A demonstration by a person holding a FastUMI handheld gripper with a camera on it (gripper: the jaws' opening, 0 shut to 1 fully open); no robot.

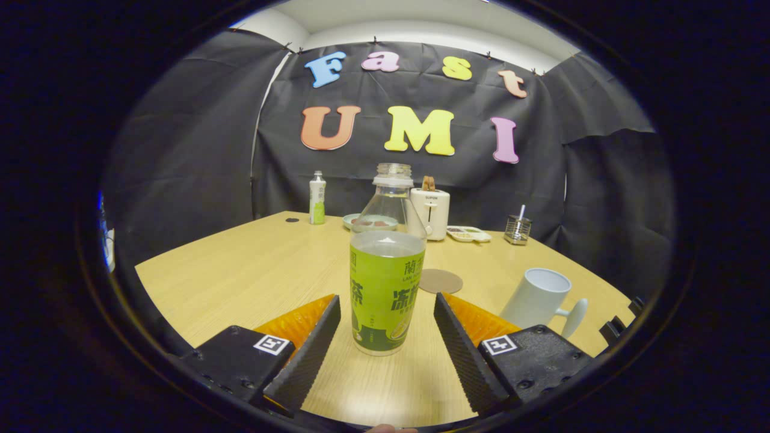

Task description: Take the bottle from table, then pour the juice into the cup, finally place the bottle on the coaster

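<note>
- The gripper [385, 328] stands released, its two fingers spread wide on either side of the bottle [385, 282]; neither finger touches it, and a clear gap shows on each side.
- The bottle stands upright on the table [240, 282], between the fingers and slightly nearer the left one; it is uncapped, wrapped in a green label below, clear and narrowing toward the neck above.
- The coaster [441, 281] lies flat just beyond the bottle, to its right; the cup [537, 299] stands upright farther right, handle facing outward, well apart from the bottle.
- The step in hand looks to be the grasp; the task is barely begun, with pour and placement both ahead.
- To do it well, centre the bottle between the fingers first, so both meet it together and neither nudges it sideways; close on the labelled body, the widest and firmest part, not the tapering shoulder.
- With the mouth open, a tilted lift would likely spill; squeeze firmly, raise straight, and swing toward the cup without sloshing.
</note>
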